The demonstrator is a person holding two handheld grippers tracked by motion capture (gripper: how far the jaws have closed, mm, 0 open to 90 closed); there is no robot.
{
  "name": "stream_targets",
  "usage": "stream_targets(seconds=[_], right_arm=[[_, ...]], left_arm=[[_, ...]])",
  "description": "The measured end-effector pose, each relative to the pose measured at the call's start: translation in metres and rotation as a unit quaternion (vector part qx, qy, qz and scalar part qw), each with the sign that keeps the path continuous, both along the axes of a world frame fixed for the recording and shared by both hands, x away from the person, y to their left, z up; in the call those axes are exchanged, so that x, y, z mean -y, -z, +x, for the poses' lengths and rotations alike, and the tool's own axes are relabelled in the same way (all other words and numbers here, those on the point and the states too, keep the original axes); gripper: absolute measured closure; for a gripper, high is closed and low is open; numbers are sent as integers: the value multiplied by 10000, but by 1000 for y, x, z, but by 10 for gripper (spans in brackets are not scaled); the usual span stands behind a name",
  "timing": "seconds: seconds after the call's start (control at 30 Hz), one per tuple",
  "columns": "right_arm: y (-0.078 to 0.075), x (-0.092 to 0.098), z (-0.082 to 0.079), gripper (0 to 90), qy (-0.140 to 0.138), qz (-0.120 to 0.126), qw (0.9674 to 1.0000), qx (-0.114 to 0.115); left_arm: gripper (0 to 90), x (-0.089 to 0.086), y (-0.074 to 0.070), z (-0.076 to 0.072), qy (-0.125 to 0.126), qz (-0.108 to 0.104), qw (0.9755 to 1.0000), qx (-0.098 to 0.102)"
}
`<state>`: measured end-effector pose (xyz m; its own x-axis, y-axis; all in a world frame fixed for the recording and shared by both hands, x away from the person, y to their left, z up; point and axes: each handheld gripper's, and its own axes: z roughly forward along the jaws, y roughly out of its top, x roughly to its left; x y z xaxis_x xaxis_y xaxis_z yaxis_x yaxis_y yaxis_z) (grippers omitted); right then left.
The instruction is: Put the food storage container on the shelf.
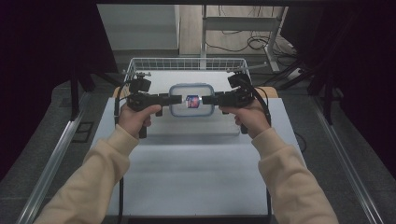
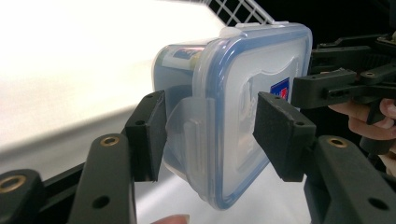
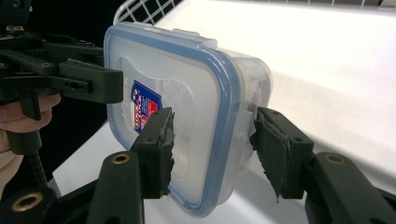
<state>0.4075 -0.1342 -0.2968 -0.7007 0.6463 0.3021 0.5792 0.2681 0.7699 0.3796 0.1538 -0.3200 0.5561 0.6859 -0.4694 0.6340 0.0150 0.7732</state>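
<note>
Thing in hand: a clear plastic box [image 1: 191,100] with a blue-edged clip lid, held in the air between the two claws, above the white surface [image 1: 196,163] and in front of the wire basket [image 1: 187,64].
Left claw [image 2: 210,135]: clamped on one short end of the box, one pad on the lid face, the other on the base by the side clip.
Right claw [image 3: 212,140]: clamped on the opposite short end, again lid on one side and base on the other.
Step in hand, as I judge it: carrying the box with both hands.
Doing it well: keep both hands level and move them at the same pace, so neither end twists out of its pads.
Grip: hold steady pressure; the walls look smooth and could slip.
Risk: the left pad beside the clip might catch and spring it.
</note>
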Motion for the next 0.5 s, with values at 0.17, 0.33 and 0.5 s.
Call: stream_targets(seconds=[0.17,0.33,0.5], right_arm=[[-13,-3,18,482,-7,59,10000,51],[-21,-7,28,482,-32,60,9999,89],[-24,-10,36,482,-22,35,10000,61]], left_arm=[[454,-3,-14,17,-22,52,10000,62],[454,-6,-20,22,-67,26,9999,109],[454,-9,-21,35,-32,9,10000,18]])
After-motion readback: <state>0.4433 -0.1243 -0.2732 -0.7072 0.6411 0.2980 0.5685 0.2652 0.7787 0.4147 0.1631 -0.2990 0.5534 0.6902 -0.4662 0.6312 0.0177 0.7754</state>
